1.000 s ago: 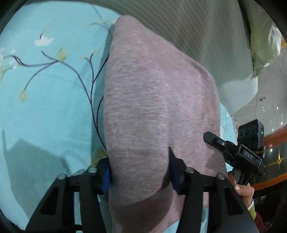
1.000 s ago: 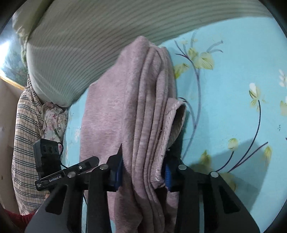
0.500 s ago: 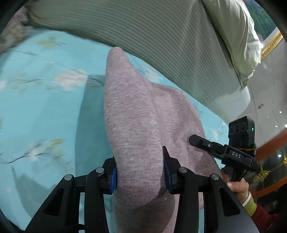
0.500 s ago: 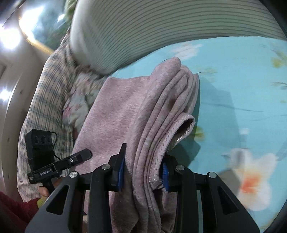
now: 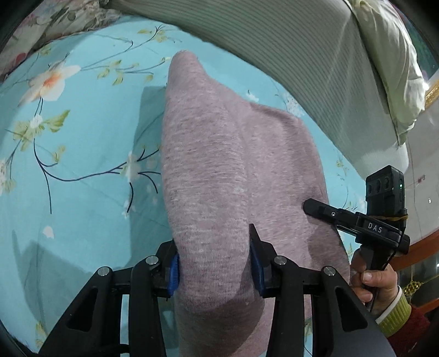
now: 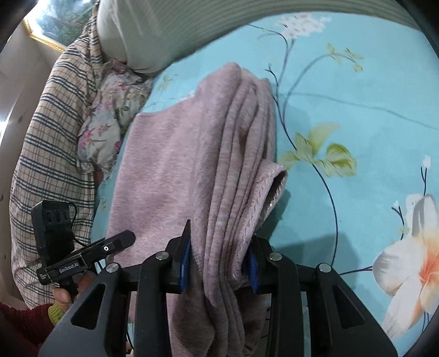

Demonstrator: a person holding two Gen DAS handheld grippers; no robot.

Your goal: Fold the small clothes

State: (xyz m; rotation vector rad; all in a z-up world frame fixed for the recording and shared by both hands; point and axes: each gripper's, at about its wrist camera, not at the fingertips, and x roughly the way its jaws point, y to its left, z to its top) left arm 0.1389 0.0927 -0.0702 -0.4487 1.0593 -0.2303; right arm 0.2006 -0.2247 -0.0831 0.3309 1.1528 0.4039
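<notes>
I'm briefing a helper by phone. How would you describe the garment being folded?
On the turquoise floral bedsheet, below the striped pillow, lies a mauve knit garment. Unlike the plaid cloth beside it, it is plain and pinched by both hand-held grippers.

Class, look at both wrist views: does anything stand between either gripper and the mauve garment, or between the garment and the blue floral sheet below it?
Nothing visible does. The left gripper and right gripper are both shut on the mauve garment, and the sheet beside it looks bare.
</notes>
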